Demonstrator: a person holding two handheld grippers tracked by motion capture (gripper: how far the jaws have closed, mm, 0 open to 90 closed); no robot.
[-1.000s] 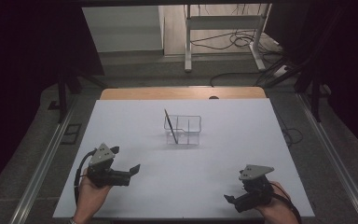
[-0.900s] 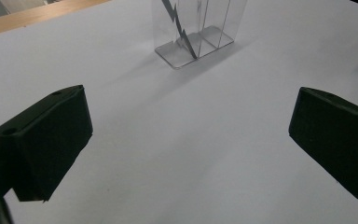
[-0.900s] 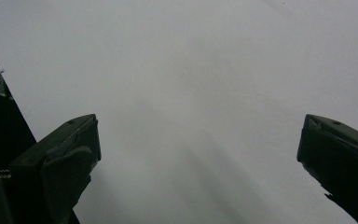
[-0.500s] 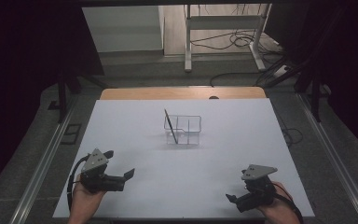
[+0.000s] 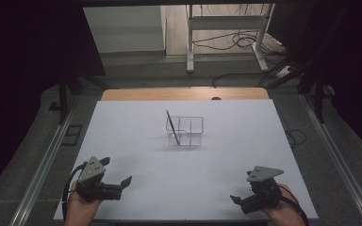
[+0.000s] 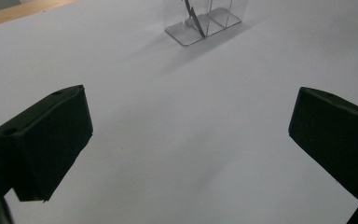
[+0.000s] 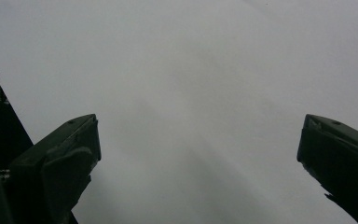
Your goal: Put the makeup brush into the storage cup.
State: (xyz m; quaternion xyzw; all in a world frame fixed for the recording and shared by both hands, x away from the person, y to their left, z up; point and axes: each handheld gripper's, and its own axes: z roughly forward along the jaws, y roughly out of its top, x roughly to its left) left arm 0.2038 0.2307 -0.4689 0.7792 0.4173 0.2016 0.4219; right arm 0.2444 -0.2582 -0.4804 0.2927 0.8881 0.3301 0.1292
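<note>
- Your left gripper (image 5: 122, 184) is sitting near the table's (image 5: 245, 127) front-left corner, jaws spread wide and gripping nothing.
- Your right gripper (image 5: 238, 201) is hanging at the front-right edge, jaws also wide apart and empty, aiming down at bare white tabletop.
- You're looking at a long reach: the clear box (image 5: 189, 131) is standing well away from both grippers, mid-table.
- The thin dark stick (image 5: 172, 127) is leaning tilted in the box's left compartment, top poking above the rim.
- If you're coming in fast, I'd expect a jaw to be clipping the light box and sliding or tipping it.
- Grabbing that stick off-centre could be levering the box over.
</note>
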